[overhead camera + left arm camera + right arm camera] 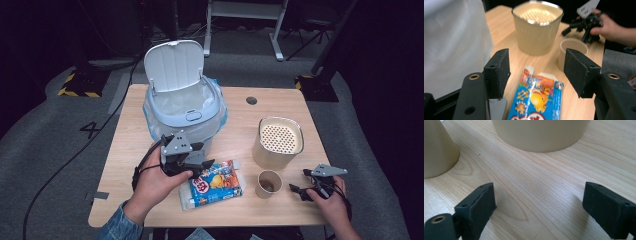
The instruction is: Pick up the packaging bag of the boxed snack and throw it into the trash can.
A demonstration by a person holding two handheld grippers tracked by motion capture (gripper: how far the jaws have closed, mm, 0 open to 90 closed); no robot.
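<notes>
From above, your left gripper (186, 162) hides the snack packet's (216, 184) end; its own view shows wide jaws straddling the packet untouched. Your right gripper (539, 202) gapes over bare table (529, 195)

This is a lab or recording studio, not a home. A small wooden desk (150, 200) with a round cable hole (251, 100) near its far edge stands alone on grey carpet (60, 150), and the surroundings are kept dark. Yellow-and-black hazard tape (75, 92) marks a stand base beyond the desk's far left corner, and another taped base (315, 82) sits beyond its far right corner. A "4" (91, 129) is marked on the carpet to the left of the desk, and a black cable (65, 167) snakes across the floor. The white metal legs of another table (277, 35) stand further back. A strip of grey tape (100, 195) sticks to the desk's near left edge.
</notes>
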